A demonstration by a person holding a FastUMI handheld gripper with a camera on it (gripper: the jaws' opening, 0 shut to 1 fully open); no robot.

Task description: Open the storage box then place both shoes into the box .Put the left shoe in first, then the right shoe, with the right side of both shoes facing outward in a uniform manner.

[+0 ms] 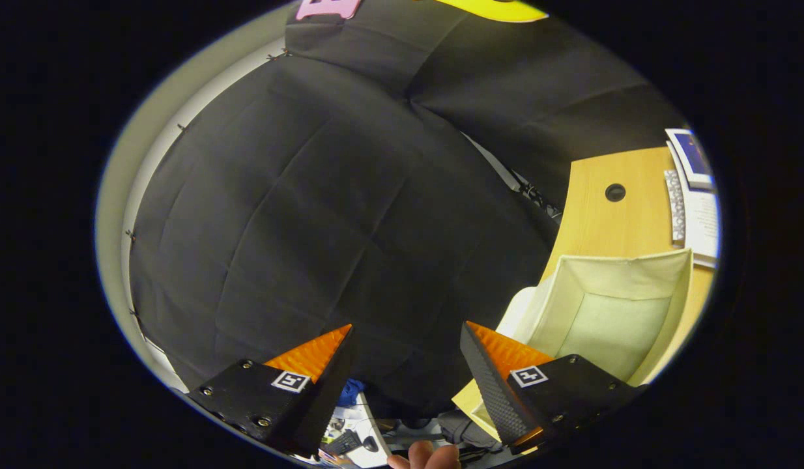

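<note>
The storage box (610, 312) stands open on the wooden table (610, 221), to the right, just beyond the right finger. The gripper (408, 335) has its fingers apart, holding nothing, pointing at the black cloth wall (324, 215).

An office booth: wooden desk (627, 218) with keyboard (674, 207), black cloth wall (324, 215).

Gripper (407, 335) raised, its two fingers (314, 355) spread wide apart with nothing between them (tips free); a person's fingertips (425, 456) show just below.
</note>
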